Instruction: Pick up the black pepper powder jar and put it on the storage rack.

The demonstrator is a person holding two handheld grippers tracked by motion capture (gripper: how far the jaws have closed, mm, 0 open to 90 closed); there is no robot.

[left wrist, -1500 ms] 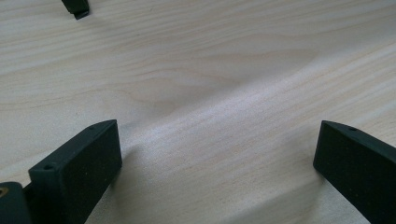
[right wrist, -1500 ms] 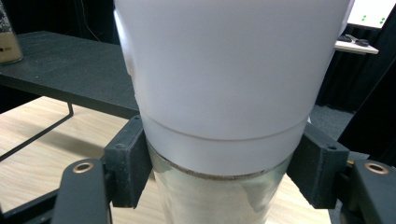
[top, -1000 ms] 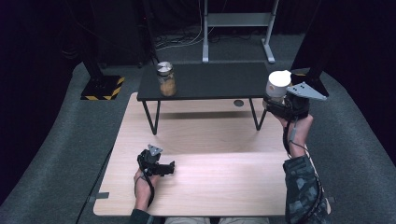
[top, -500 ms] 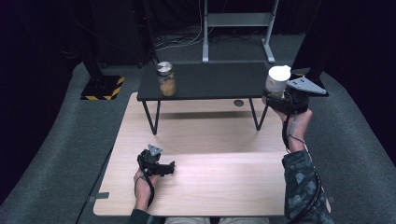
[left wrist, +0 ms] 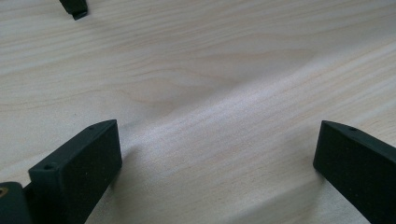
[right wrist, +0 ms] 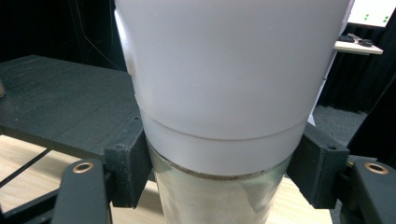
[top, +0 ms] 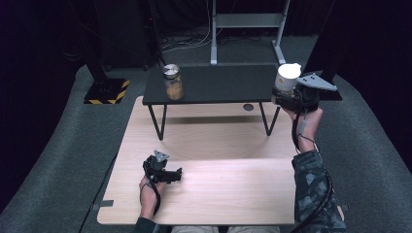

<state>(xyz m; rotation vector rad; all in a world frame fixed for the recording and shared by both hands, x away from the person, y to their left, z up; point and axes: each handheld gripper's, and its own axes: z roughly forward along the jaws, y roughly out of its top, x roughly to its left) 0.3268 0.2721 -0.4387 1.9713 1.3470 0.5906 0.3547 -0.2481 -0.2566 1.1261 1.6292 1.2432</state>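
Jaws of the right gripper (right wrist: pixel 219 172) are clamped on a jar with a tall white lid and a clear glass body (right wrist: pixel 224 93), one black pad pressing each side just where the lid's lower edge meets the glass. In the high view this white-lidded jar (top: pixel 287 77) sits upright between those jaws, held up at the right end of the low black raised counter (top: pixel 218 85), with the right hand (top: pixel 306 121) gripping the handle behind it. Well off to the left of these jaws, a second clear glass jar with a metal lid and amber contents (top: pixel 172 82) stands on the black counter's left part.

Jaws of the left gripper (left wrist: pixel 215 163) stand wide apart with nothing between them, lying low over the pale wooden counter (left wrist: pixel 210 84). In the high view the left gripper (top: pixel 163 170) rests on that wooden counter (top: pixel 218 194), the left hand (top: pixel 148 189) behind it.
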